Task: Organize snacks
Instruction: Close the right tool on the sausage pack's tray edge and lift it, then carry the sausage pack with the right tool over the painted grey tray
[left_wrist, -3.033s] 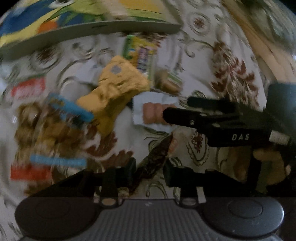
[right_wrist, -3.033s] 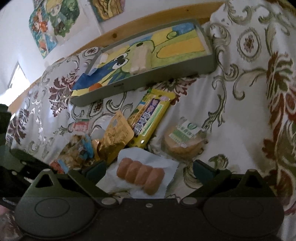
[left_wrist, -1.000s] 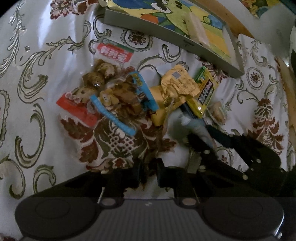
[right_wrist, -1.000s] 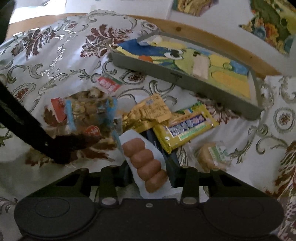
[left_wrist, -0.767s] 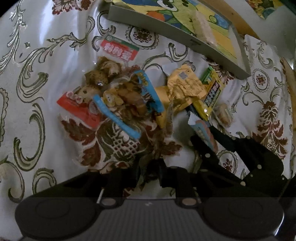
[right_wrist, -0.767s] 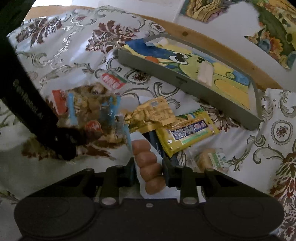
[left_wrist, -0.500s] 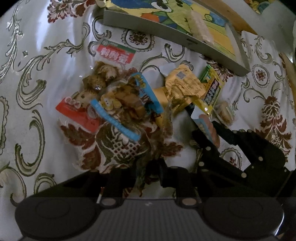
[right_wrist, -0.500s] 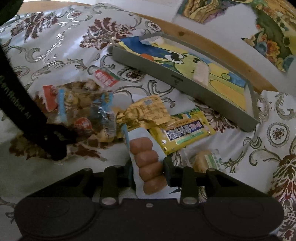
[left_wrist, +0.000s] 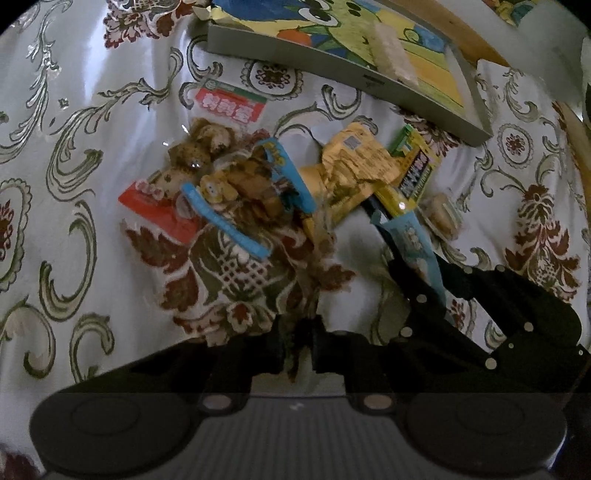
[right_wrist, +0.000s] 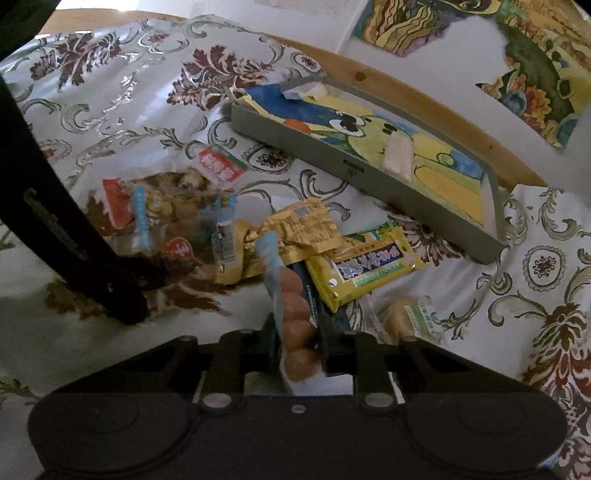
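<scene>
Though half hidden by the clamped right hand-held gripper (right_wrist: 295, 347), sausage pack (right_wrist: 295, 306) blurred.

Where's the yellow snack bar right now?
In the right wrist view the yellow snack bar lies flat on the tablecloth right of centre, below the grey tray, its left end under the gold wrapper.

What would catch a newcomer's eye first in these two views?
Probably the right gripper, shut on a pack of small brown buns held up at the bottom centre of the right wrist view. Next, the heap of snack packets on the patterned cloth. Behind it lies the grey tray, lined with a bright cartoon picture.
</scene>
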